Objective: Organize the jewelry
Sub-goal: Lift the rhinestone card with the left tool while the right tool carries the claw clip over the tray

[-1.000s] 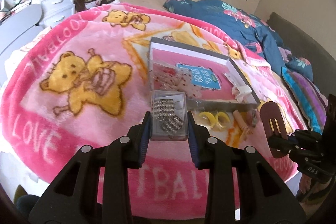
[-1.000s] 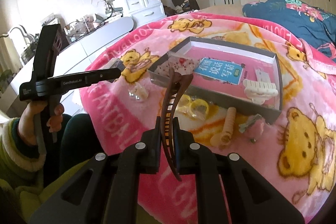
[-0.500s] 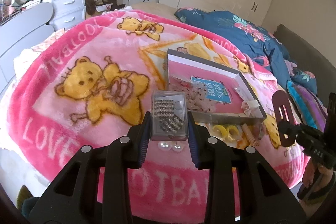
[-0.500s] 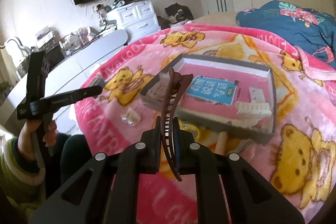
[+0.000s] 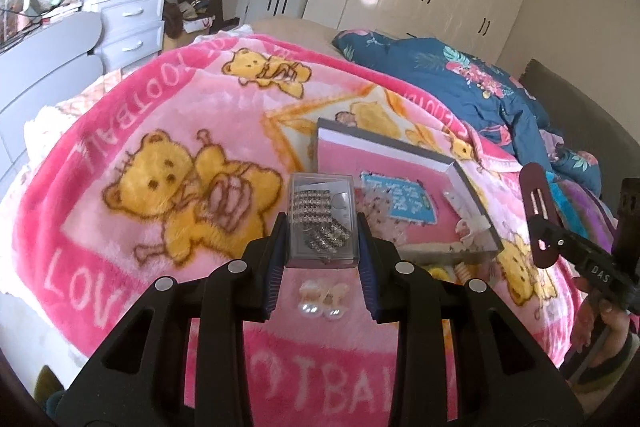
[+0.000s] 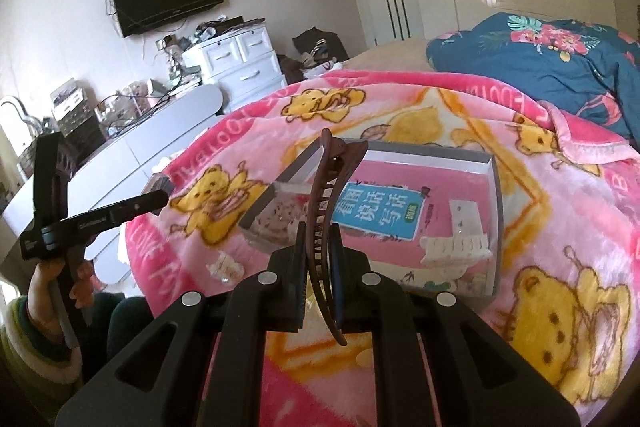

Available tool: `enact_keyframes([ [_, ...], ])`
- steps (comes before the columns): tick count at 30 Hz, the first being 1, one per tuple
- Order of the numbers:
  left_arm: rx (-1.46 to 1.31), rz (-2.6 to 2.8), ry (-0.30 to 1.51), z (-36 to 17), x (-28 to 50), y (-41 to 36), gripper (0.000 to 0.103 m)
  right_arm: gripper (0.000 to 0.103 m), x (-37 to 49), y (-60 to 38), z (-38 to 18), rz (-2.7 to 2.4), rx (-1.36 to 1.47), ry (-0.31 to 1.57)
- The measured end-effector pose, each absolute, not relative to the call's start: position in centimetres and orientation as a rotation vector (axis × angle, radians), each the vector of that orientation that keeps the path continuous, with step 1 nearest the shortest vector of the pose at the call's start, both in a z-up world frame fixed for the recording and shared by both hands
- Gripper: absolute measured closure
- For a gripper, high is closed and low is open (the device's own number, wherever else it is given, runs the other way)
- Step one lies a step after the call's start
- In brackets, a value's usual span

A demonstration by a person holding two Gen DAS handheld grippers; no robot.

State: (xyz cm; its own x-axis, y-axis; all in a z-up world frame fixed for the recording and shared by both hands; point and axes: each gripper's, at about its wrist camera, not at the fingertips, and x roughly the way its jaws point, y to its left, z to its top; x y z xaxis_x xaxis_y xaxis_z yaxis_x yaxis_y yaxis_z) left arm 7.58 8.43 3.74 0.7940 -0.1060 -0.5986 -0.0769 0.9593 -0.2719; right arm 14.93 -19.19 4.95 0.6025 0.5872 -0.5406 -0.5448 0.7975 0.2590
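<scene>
My left gripper (image 5: 322,225) is shut on a small clear case of rhinestone pieces (image 5: 321,223), held above the pink blanket. My right gripper (image 6: 318,241) is shut on a long brown hair clip (image 6: 325,223) that stands upright between its pads. A grey open box (image 6: 496,187) lies on the bed ahead, with a blue booklet (image 6: 374,211) and a white claw clip (image 6: 456,247) inside it. In the left wrist view the box (image 5: 384,143) sits just beyond the case. A pair of pearl earrings (image 5: 322,305) rests on the blanket under my left gripper.
The pink teddy-bear blanket (image 5: 160,131) covers the bed, with a blue floral duvet (image 6: 560,67) bunched at the far side. A white drawer unit (image 6: 240,63) and a long white desk stand to the left. Small yellow and beige pieces (image 5: 452,271) lie by the box's near edge.
Both grippers have risen and drawn back from the bed with their loads. The pearl earrings have come into view beneath the left gripper, and the box looks farther away.
</scene>
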Motion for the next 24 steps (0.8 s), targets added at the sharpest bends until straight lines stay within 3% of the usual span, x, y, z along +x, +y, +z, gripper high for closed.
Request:
enact_keyframes([
  [24, -0.226, -0.144, 0.680, 3.9, 15.9, 1.2, 0.078, 0.094, 20.3, -23.9, 4.0, 0.476, 0.145, 0.651],
])
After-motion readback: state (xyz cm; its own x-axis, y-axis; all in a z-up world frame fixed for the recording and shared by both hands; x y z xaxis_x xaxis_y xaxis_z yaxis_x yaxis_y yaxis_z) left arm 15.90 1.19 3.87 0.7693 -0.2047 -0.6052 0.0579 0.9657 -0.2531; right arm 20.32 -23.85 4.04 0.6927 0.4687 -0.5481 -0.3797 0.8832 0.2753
